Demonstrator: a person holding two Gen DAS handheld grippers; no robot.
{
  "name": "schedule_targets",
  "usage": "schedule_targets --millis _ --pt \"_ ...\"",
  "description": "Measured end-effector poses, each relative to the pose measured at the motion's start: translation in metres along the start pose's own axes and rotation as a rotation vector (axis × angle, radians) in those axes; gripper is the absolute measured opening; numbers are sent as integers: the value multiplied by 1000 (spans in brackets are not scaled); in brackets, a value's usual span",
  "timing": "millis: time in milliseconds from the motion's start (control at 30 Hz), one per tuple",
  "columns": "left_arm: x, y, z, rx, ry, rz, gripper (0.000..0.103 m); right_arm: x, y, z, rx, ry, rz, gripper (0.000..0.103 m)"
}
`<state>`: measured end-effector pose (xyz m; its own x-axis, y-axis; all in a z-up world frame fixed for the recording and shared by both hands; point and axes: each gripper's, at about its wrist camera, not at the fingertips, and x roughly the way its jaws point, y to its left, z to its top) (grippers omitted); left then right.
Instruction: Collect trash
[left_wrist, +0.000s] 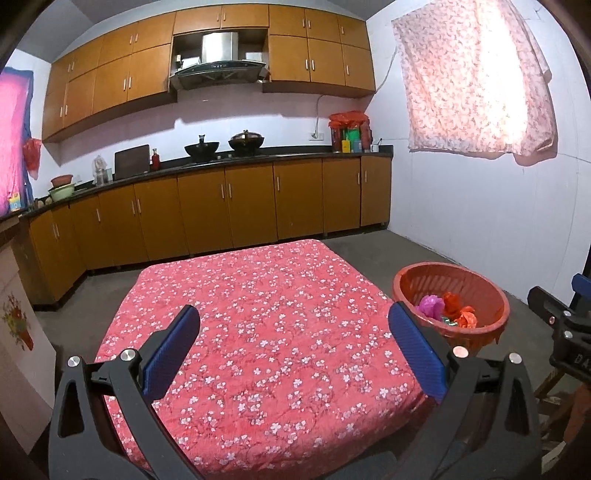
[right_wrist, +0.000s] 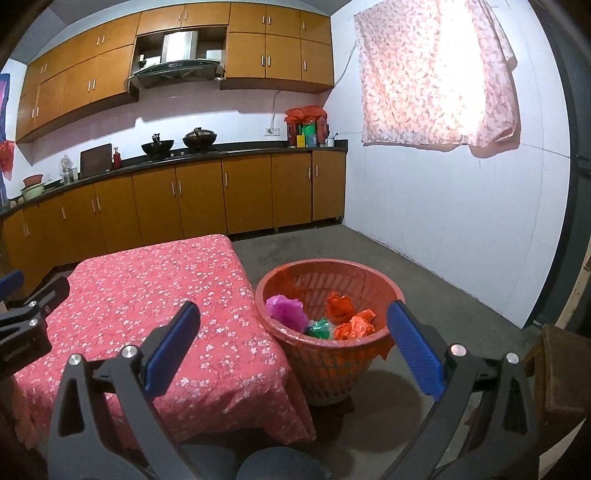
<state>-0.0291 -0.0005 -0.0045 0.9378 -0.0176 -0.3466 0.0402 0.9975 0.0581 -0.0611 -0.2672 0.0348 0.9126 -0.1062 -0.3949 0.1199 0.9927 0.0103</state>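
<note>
**Holding two empty grippers over a bare cloth, four wads in the basket**

Counting first: one red plastic basket (right_wrist: 328, 328) stands on the grey floor (right_wrist: 424, 280) just beside the right edge of one low table draped in a red cloth with white blossoms (right_wrist: 155, 295). Inside the basket lie four crumpled wads of thin plastic: one magenta wad (right_wrist: 286, 310), one green wad (right_wrist: 319, 328), one red wad (right_wrist: 338, 308) and one orange wad (right_wrist: 354, 325). They sit bunched together, touching, low against the near wall of the basket. From the left wrist view the same basket (left_wrist: 450, 299) shows beyond the table's right corner, with the magenta and orange-red pieces visible; the green one is barely a sliver there.

Two grippers are in play. The left gripper (left_wrist: 293, 347) hangs above the near half of the tablecloth (left_wrist: 266, 325), its two blue pads (left_wrist: 171, 354) spread wide, nothing between them and nothing touched. The right gripper (right_wrist: 293, 347) hangs over the gap where table meets basket, its blue pads (right_wrist: 413, 347) equally wide apart and empty; the basket's near rim shows between the fingers but apart from them. Each camera catches a black edge of the other tool at its frame border.

Behind, one run of orange-brown base cabinets (right_wrist: 199, 199) carries a dark counter with two woks (right_wrist: 179, 142) on it. One floral curtain (right_wrist: 436, 74) covers the bright window.
</note>
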Motion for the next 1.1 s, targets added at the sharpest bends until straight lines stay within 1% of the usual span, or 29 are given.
schedule_targets --millis 167,1100 --pt "3 1 -4 -12 22 -4 101 0 -1 1 2 5 0 99" --pt "1 1 -3 -18 24 -12 101 3 -1 1 13 15 0 99"
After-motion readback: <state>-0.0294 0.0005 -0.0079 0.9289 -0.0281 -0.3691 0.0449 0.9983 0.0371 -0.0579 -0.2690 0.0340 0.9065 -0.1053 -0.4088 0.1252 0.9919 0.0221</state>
